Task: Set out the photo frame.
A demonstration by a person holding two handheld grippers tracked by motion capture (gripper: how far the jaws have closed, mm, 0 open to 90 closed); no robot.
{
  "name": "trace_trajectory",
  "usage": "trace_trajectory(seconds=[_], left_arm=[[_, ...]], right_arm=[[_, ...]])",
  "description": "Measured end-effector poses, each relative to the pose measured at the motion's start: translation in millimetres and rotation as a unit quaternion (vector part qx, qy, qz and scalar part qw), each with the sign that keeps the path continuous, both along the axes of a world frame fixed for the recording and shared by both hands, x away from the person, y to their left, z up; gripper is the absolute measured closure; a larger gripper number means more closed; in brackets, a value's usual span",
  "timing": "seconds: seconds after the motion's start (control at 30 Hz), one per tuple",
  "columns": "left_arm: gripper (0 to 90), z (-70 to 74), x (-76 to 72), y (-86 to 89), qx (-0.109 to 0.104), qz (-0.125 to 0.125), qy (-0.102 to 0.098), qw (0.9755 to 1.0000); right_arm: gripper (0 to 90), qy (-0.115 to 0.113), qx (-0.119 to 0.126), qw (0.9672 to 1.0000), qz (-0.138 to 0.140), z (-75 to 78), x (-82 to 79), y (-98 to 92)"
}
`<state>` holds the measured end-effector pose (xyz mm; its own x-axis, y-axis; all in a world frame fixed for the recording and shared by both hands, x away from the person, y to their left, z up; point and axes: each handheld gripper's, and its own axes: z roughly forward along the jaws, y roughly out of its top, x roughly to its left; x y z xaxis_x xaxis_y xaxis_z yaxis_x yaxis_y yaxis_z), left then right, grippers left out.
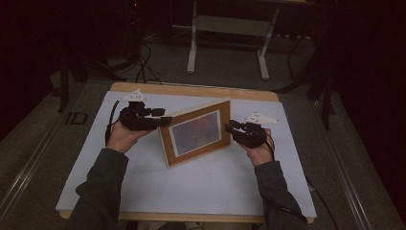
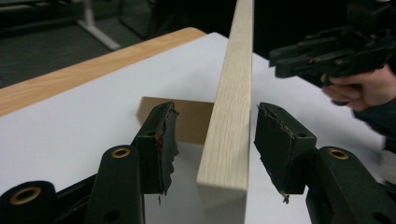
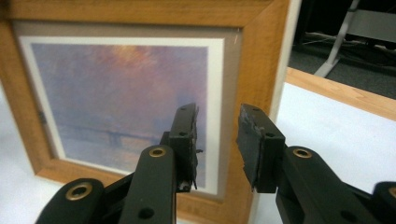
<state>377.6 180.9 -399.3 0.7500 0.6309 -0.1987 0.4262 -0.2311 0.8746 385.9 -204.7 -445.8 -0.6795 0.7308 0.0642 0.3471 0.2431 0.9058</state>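
— Standing a wooden picture frame (image 1: 196, 132) upright near the middle of the table (image 1: 158, 191)?
— Yes, and judged to be at the letting-go step. Propped on a brown back stand (image 2: 194, 119), leaning slightly back, with the printed side turned toward the person.
— And the left gripper (image 1: 165, 120)?
— Held at the frame's left end. Jaws wide apart, one on each side of the pale side edge, touching neither face. Gripping nothing.
— And the right gripper (image 1: 229, 127)?
— Held close to the frame's right border, pointing at its front. Jaws parted, with the wooden border visible beyond the gap. Pressing on nothing, as far as can be told.
— Next move?
— Probably drawing both grippers outward and away from the frame, keeping the jaws apart and clear of the edges. Best done slowly. Resting on a narrow prop, so likely easy to tip with one small nudge from either side.
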Motion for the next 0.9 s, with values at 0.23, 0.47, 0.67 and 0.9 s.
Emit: trace_trajectory(seconds=[0.23,0.47,0.67,0.9], left_arm=[[47.0,-5.2,-14.5,1.8,-0.005,0.043,-0.002,0.9991],[48.7,-14.0,-25.2,0.0,-0.008,0.066,-0.001,0.9978],[51.0,-16.2,-24.4,-3.5,-0.001,0.072,0.004,0.9974],[56.0,-16.4,-22.3,-5.7,0.003,0.076,0.006,0.9971]], right_arm=[[64.2,0.009,0.002,0.9999,-0.009,5.0,18.3,-3.7],[59.9,0.018,0.011,0.9998,-0.006,12.2,34.3,-6.4],[55.8,0.014,0.026,0.9995,0.008,25.3,44.2,-7.7],[51.5,0.01,0.028,0.999,0.032,37.5,57.1,-5.2]])
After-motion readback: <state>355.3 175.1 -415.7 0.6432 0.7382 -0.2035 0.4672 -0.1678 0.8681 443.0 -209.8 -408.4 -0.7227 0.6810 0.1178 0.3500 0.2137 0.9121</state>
